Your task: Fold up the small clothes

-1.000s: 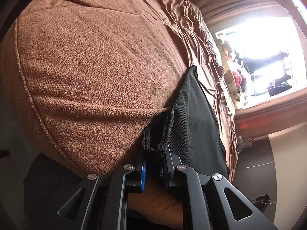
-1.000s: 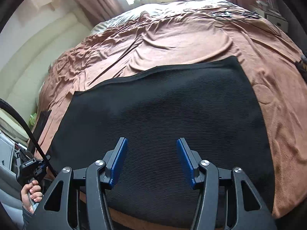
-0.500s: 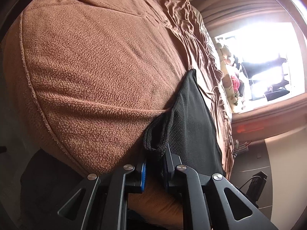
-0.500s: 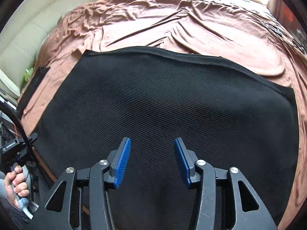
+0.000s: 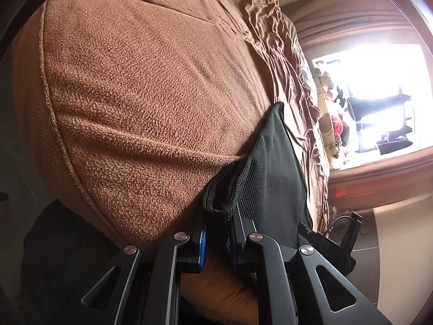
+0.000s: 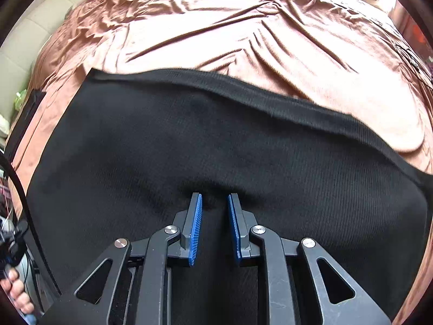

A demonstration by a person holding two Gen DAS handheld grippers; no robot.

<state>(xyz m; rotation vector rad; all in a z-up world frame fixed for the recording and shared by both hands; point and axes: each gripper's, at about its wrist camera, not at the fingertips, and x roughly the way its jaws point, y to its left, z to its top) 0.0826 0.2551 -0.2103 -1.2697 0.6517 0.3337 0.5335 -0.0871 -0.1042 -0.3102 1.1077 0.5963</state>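
Note:
A black knit garment (image 6: 216,140) lies spread flat on a brown bedspread (image 6: 243,35). My right gripper (image 6: 214,203) has its tips pressed into the cloth near the garment's near edge, with the blue pads (image 6: 195,227) drawn close together around a small pinch of black fabric. In the left wrist view my left gripper (image 5: 217,216) is shut on a bunched corner of the same black garment (image 5: 270,168), at the edge of a brown fleece blanket (image 5: 148,94).
The wrinkled bedspread stretches away to a bright window (image 5: 379,94) with soft toys (image 5: 327,127) on its sill. A cream padded headboard (image 6: 24,43) is at the left. A person's hand (image 6: 16,292) shows at the lower left.
My right gripper has come down onto the garment and its jaws have closed from wide open to nearly together. The left gripper keeps its hold and has barely moved.

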